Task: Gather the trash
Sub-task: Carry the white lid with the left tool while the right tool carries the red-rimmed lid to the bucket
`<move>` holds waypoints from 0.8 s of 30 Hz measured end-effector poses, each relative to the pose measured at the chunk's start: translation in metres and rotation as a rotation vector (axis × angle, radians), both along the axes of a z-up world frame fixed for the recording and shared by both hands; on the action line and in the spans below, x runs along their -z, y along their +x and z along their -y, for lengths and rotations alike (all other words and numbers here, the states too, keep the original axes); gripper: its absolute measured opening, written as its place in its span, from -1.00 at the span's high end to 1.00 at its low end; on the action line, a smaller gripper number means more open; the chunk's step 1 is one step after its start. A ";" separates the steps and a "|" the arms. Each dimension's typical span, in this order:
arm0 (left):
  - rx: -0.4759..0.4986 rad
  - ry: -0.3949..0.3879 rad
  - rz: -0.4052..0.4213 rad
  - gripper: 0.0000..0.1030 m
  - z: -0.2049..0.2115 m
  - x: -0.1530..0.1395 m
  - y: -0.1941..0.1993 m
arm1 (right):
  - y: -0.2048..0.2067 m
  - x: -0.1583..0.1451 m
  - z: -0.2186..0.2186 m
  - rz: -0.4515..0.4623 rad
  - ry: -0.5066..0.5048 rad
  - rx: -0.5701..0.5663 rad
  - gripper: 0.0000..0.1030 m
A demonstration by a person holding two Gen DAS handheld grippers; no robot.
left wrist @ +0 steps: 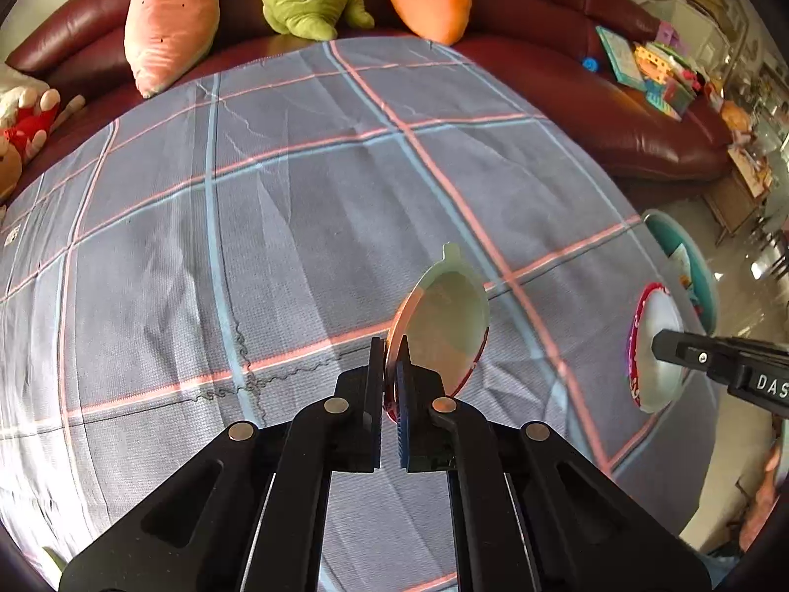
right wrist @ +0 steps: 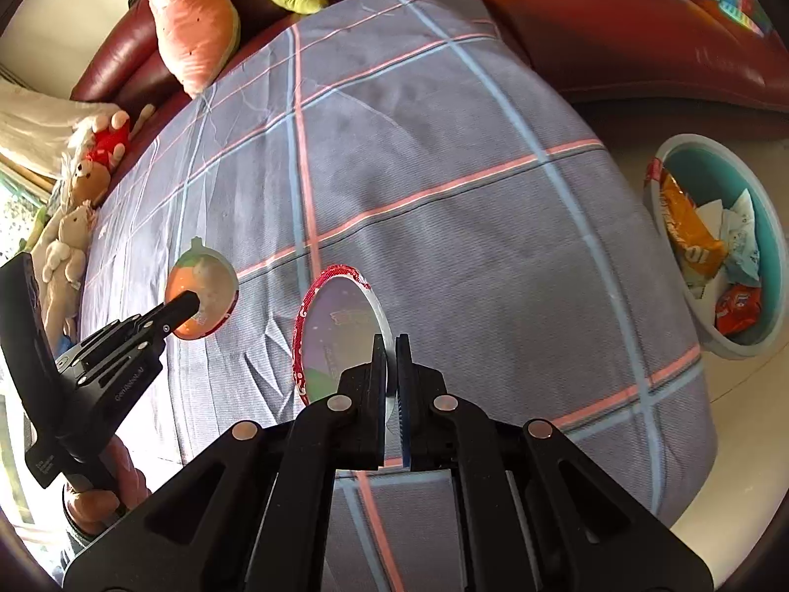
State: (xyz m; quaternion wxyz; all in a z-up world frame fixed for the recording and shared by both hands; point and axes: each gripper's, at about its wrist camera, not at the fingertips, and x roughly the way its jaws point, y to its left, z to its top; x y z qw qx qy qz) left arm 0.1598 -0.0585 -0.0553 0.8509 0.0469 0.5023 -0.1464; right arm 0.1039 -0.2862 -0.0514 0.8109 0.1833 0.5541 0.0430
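Two foil lids are clamped, one per gripper. Left gripper [left wrist: 390, 360] has its jaws closed on the orange-printed lid [left wrist: 444, 320]; right gripper [right wrist: 392, 360] pinches the red-rimmed lid [right wrist: 340, 330], both above the plaid bedsheet [right wrist: 444, 197]. Right of the right jaws sits a teal trash basin [right wrist: 769, 227] holding wrappers.

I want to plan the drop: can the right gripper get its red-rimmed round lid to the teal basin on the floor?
Probably yes. The right gripper is shut on the red-rimmed round lid, and the teal basin stands open beside the checked cloth with nothing between.
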 end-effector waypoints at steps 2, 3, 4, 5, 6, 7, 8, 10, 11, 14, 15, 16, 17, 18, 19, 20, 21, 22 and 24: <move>0.007 -0.003 0.009 0.91 0.009 -0.006 -0.001 | -0.004 -0.002 0.009 0.012 0.010 0.015 0.92; 0.010 -0.002 0.014 0.91 0.014 -0.009 -0.001 | -0.006 -0.002 0.013 0.016 0.015 0.022 0.92; 0.015 -0.001 0.018 0.91 0.020 -0.011 -0.002 | -0.009 -0.003 0.020 0.022 0.022 0.031 0.92; 0.023 0.000 0.021 0.91 0.026 -0.013 -0.002 | -0.011 -0.004 0.024 0.026 0.029 0.039 0.92; 0.030 0.001 0.022 0.91 0.033 -0.014 -0.003 | -0.013 -0.004 0.030 0.031 0.036 0.049 0.92; 0.035 0.002 0.022 0.91 0.038 -0.015 -0.003 | -0.015 -0.005 0.034 0.034 0.040 0.056 0.92; 0.042 0.004 0.022 0.90 0.045 -0.015 -0.003 | -0.018 -0.005 0.040 0.039 0.046 0.066 0.92; 0.056 0.004 0.020 0.91 0.057 -0.017 -0.003 | -0.022 -0.007 0.052 0.048 0.057 0.083 0.92; 0.065 0.006 0.021 0.91 0.065 -0.018 -0.004 | -0.024 -0.007 0.059 0.054 0.065 0.094 0.92; 0.097 0.017 0.028 0.90 0.088 -0.021 -0.006 | -0.030 -0.009 0.080 0.073 0.084 0.127 0.92; 0.108 0.022 0.030 0.90 0.095 -0.022 -0.006 | -0.031 -0.009 0.086 0.078 0.089 0.137 0.92; 0.120 0.025 0.031 0.90 0.103 -0.023 -0.007 | -0.033 -0.010 0.095 0.088 0.098 0.152 0.92; 0.129 0.027 0.031 0.90 0.111 -0.023 -0.007 | -0.034 -0.010 0.102 0.094 0.105 0.164 0.92; 0.138 0.029 0.031 0.90 0.118 -0.023 -0.007 | -0.036 -0.011 0.110 0.102 0.112 0.178 0.92; 0.147 0.030 0.031 0.90 0.126 -0.024 -0.008 | -0.038 -0.011 0.117 0.107 0.118 0.189 0.92; 0.157 0.032 0.031 0.90 0.135 -0.025 -0.008 | -0.040 -0.012 0.127 0.115 0.126 0.206 0.92; 0.166 0.034 0.033 0.90 0.142 -0.026 -0.009 | -0.042 -0.012 0.134 0.120 0.131 0.216 0.92; 0.177 0.039 0.036 0.90 0.150 -0.027 -0.010 | -0.044 -0.012 0.141 0.126 0.136 0.230 0.92; 0.198 0.048 0.041 0.90 0.166 -0.028 -0.012 | -0.049 -0.012 0.158 0.140 0.144 0.259 0.92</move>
